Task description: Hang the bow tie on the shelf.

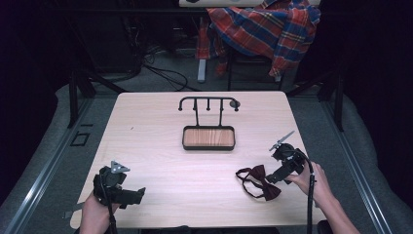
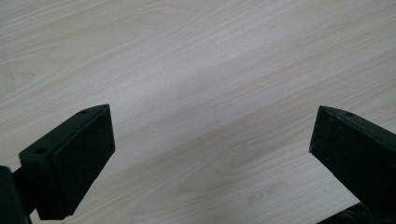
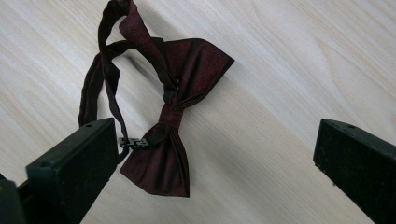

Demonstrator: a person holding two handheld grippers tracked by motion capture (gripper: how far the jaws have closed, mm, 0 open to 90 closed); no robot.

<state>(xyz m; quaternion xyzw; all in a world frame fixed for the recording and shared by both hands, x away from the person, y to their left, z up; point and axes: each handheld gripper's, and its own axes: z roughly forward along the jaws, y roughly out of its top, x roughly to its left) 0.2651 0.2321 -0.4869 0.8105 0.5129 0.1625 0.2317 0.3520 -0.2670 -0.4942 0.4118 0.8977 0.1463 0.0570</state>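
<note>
Wooden table (image 1: 160,161) holds a dark red bow tie (image 1: 258,181) at 4 o'clock. Right gripper (image 1: 275,174) sits just beside it — jaws wide apart, like the left gripper's (image 1: 127,196). Its thin strap (image 3: 100,79) might slip out.

Recording lab or studio setup. Black drapes surround a lone pale wood table (image 1: 146,146); loose cables (image 1: 165,73) trail across grey carpet behind.
</note>
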